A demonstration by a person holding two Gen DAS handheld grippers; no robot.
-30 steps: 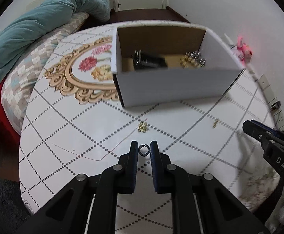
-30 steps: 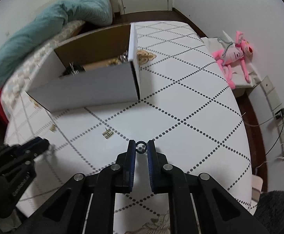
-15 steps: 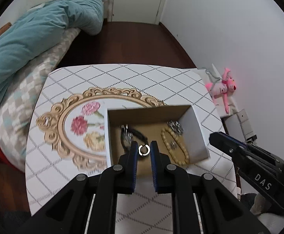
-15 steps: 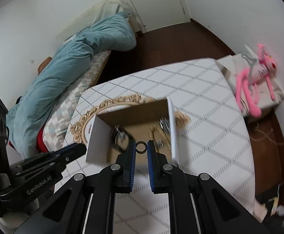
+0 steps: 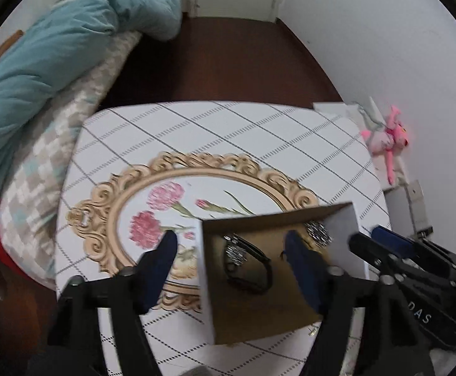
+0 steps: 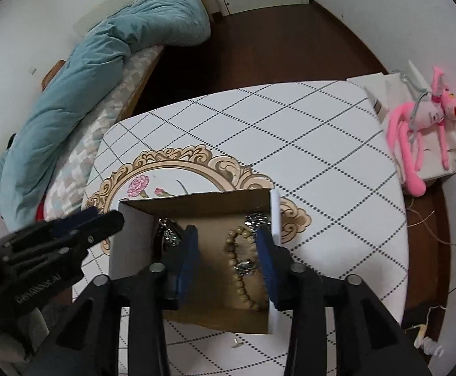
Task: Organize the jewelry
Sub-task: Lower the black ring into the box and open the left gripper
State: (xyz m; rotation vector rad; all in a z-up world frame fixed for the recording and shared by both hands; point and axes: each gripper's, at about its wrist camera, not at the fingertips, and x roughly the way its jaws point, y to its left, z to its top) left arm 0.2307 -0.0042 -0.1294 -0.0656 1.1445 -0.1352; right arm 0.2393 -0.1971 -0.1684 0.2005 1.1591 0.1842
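Note:
A white cardboard box (image 5: 347, 228) (image 6: 130, 241) with a brown inside stands on the table. It holds a black strap piece with a sparkly clasp (image 5: 246, 263), a wooden bead bracelet (image 6: 237, 269), a silver ring (image 6: 244, 266) and a sparkly brooch (image 5: 317, 232) (image 6: 256, 219). My left gripper (image 5: 231, 244) is open and empty above the box's left wall. My right gripper (image 6: 226, 235) is open and empty above the box, over the beads. The right gripper shows at the right of the left wrist view (image 5: 394, 250); the left gripper shows at the left of the right wrist view (image 6: 71, 228).
The white table (image 6: 322, 144) has a dotted diamond pattern and a gold floral frame print (image 5: 165, 181). A small gold earring (image 6: 236, 341) (image 5: 312, 331) lies by the box's near side. A bed with a teal duvet (image 6: 102, 72) is left; a pink plush toy (image 6: 422, 119) is right.
Both grippers have opened wide above the box, and the small rings they held are gone from between the fingers. A ring now lies on the beads in the box.

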